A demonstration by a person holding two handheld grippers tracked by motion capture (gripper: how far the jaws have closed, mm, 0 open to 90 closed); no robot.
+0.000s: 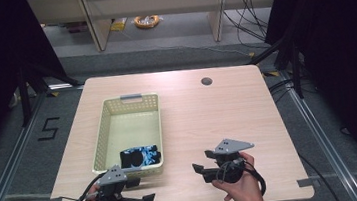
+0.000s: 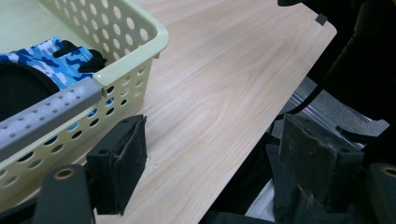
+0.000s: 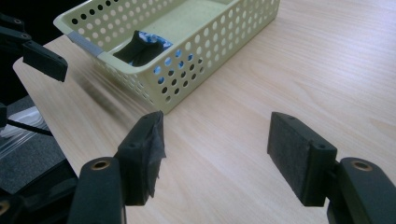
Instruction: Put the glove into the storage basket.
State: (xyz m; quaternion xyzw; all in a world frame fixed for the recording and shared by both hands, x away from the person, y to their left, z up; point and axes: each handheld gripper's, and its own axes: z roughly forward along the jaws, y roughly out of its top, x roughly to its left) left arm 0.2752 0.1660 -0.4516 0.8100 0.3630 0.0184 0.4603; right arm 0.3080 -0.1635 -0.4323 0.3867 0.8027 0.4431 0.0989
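A pale yellow perforated basket point(image 1: 127, 104) with grey handles stands on the left half of the wooden table. A blue camouflage and black cloth item point(image 1: 141, 156) lies at its near end. My left gripper point(image 1: 143, 190) hovers at the table's front edge, just in front of the basket's near right corner, open and empty. In the left gripper view the basket point(image 2: 126, 56) and the cloth point(image 2: 46, 58) are close on the left of the left gripper point(image 2: 217, 163). My right gripper point(image 1: 203, 161) is open and empty, right of the basket. It points at the basket's side point(image 3: 210, 42), with the cloth point(image 3: 144, 46) inside.
The table point(image 1: 209, 122) has a round cable hole point(image 1: 206, 81) at the back right. The left gripper's jaw point(image 3: 42, 58) reaches into the right gripper view at top left. Beyond the table are desk legs and a yellow object point(image 1: 147, 21) on the floor.
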